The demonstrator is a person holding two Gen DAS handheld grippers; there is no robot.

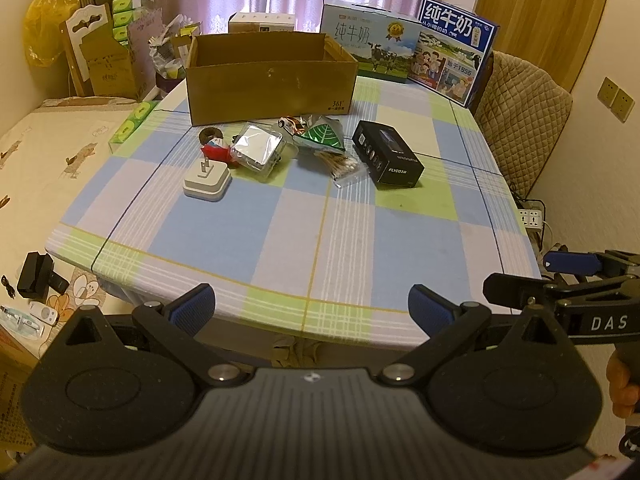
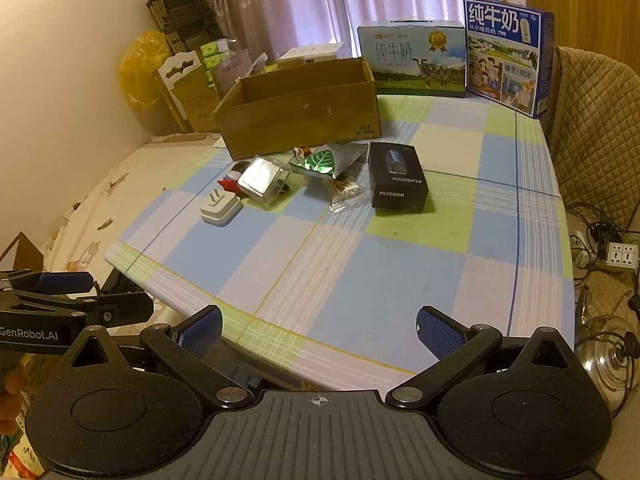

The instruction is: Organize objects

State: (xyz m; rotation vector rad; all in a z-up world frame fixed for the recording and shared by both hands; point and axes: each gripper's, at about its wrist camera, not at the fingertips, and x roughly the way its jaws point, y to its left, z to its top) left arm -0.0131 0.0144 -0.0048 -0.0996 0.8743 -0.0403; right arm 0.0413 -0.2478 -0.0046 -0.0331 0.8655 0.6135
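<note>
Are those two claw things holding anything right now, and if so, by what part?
Nothing is held. The left gripper and the right gripper both hang open at the table's near edge, and the items sit untouched by the cardboard box.

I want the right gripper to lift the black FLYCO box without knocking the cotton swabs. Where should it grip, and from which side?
Grip the black FLYCO box across its two long side walls, near the middle, coming down from above. It lies flat, a long narrow box with its short end toward the right gripper. The cotton swabs lie close on its left, so I would lower the fingers carefully there.
</note>
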